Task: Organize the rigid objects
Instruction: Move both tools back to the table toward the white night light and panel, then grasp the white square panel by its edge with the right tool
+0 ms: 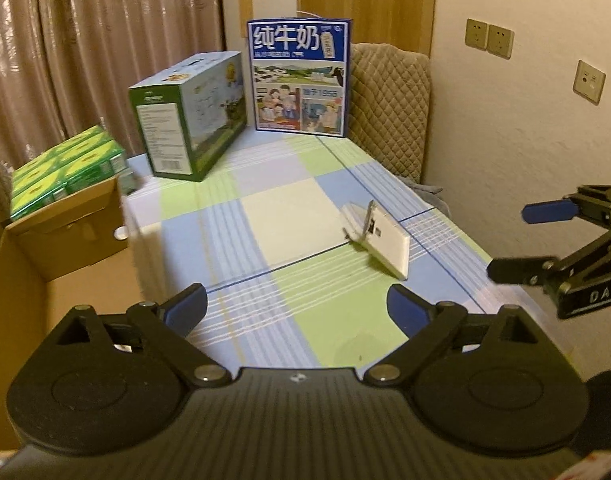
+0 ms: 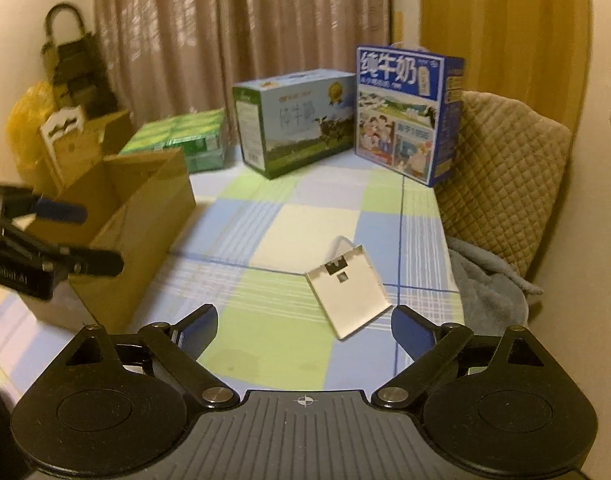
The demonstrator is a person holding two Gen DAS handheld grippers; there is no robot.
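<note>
Both grippers spread wide, nothing between the fingers of either. Left gripper (image 1: 297, 308) hangs over the checked bed sheet (image 1: 289, 216), angled down; right gripper (image 2: 304, 330) the same, off to its right side. Each shows in the other's camera: the right one at the right edge of the left view, the left one at the left edge of the right view. The small white box (image 2: 347, 292) lies flat on the sheet, its top flap open, ahead of the right gripper and a bit right of its centre line, not touched; from the left gripper it sits ahead and to the right (image 1: 379, 238). Open cardboard box (image 2: 141, 216) is ahead-left of the right gripper, just left of the left gripper's fingers (image 1: 65, 236). Green drink cartons (image 1: 65, 168) are packed beyond it. Far ahead, a green milk case (image 1: 189, 116) and a blue milk case (image 1: 301, 76) stand upright, close together at the sheet's far end, a quilted cushion (image 1: 389, 108) to their right.
</note>
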